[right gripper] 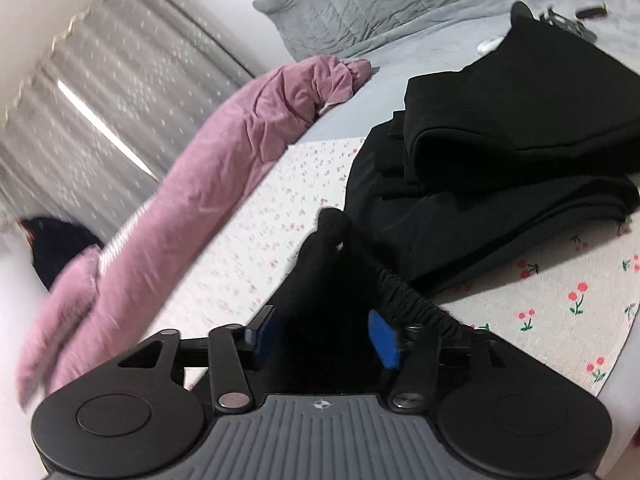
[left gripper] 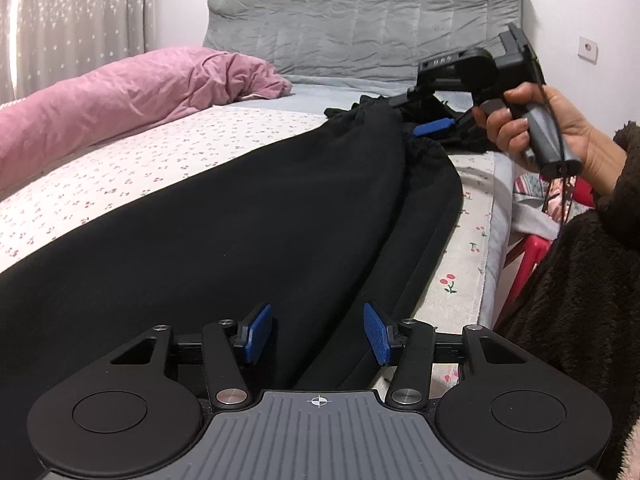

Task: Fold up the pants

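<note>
Along the bed (left gripper: 132,184) edge lie the pants (left gripper: 240,208), stretched lengthwise for folding. Left gripper (left gripper: 318,334) fingers are spread over the legs; right gripper (right gripper: 326,338) fingers are spread around the waistband (right gripper: 404,292), not pinching.

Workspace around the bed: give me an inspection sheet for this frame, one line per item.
Surface: bed with cherry-print sheet, grey at the head.
Job's things: black pants laid lengthwise along the bed edge, elastic waistband by the right gripper.
Clutter: folded black clothes stacked near the head; pink duvet bunched along the far side; small items beyond the stack, too small to tell.
Grippers: left gripper jaws apart over pants fabric; right gripper jaws apart, dark fabric between them.
Cables: thin cords hang below the right handle.
Surroundings: grey headboard, curtain, wall socket.
</note>
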Demonstrator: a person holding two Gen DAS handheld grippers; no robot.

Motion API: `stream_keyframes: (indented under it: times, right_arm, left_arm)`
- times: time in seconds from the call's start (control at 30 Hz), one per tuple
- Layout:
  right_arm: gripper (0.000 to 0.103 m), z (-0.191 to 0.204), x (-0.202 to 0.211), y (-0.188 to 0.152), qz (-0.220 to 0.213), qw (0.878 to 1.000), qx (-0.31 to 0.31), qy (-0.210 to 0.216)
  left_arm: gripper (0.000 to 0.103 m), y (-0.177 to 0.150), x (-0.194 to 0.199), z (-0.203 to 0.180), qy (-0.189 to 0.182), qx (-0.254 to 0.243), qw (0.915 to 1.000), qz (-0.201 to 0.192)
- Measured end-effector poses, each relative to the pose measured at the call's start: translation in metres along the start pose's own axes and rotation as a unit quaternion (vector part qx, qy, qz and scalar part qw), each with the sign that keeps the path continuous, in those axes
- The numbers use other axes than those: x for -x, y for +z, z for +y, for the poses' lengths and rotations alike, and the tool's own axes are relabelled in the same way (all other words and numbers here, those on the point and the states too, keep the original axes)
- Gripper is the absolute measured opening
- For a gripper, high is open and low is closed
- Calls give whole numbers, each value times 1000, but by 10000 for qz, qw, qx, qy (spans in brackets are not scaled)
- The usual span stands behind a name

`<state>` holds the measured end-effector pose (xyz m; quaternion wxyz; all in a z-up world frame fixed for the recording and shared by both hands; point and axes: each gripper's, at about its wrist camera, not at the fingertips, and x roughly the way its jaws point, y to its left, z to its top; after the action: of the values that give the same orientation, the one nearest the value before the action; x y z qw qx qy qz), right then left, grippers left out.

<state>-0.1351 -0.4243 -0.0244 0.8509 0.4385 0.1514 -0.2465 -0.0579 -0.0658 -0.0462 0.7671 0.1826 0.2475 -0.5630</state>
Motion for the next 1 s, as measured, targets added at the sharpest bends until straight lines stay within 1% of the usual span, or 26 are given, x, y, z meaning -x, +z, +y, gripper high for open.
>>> stream_keyframes:
  times: [0.03, 0.13, 0.2, 0.23, 0.3, 0.33, 0.37, 0.4, 0.43, 0.47, 0.57, 0.67, 0.73, 0.8, 0.83, 0.9, 1.0]
  right_arm:
    - [58, -1, -1, 1, -9, 10000, -65, 45]
    - [58, 0, -3, 1, 16, 9998, -149, 152]
    - [58, 4, -9, 0, 102, 9999, -60, 88]
    - [57, 5, -14, 1, 162, 9999, 8, 30]
    - [53, 11, -24, 0, 248, 9995, 183, -117]
    - [47, 13, -28, 0, 263, 9991, 293, -157]
    - [35, 16, -32, 1, 250, 9986, 413, -202]
    - [27, 18, -36, 2, 198, 9981, 521, -257]
    - [10, 20, -39, 3, 131, 9974, 637, -325]
    - [6, 21, -40, 4, 45, 9968, 718, -362]
    - [4, 24, -38, 10, -170, 9971, 693, -268]
    - [4, 35, -19, 13, -470, 9960, 756, 14]
    - [4, 41, -3, 12, -601, 9948, 808, 147]
    - [4, 44, 10, 9, -594, 9942, 888, 120]
    - [4, 44, 15, 7, -512, 9944, 926, 39]
    - [4, 40, 21, 2, -246, 9947, 970, -224]
    - [4, 27, 23, -12, 171, 9925, 1020, -652]
  left_arm:
    - [45, 0, -1, 0, 14, 5, 10000, -3]
    - [34, 1, -3, 1, 111, 54, 9999, -9]
    - [25, 2, -4, 3, 164, 136, 9998, -20]
    - [23, 3, -4, 4, 190, 191, 9996, -36]
    - [13, 3, -5, 6, 246, 293, 9992, -79]
    - [11, 3, -5, 6, 296, 334, 9989, -113]
    - [8, 3, -4, 6, 349, 372, 9986, -157]
    - [5, 4, -3, 6, 374, 401, 9983, -219]
    - [4, 4, -1, 7, 404, 430, 9978, -288]
    - [3, 5, 2, 7, 446, 462, 9972, -381]
    - [2, 10, 17, 12, 597, 615, 9933, -775]
    - [2, 16, 36, 16, 688, 690, 9887, -1141]
    - [2, 19, 48, 15, 665, 609, 9881, -1243]
    - [2, 19, 57, 14, 557, 511, 9897, -1217]
    - [2, 17, 59, 13, 513, 442, 9909, -1165]
    - [2, 12, 61, 9, 415, 316, 9937, -997]
    - [2, 2, 54, 3, 283, 119, 9976, -617]
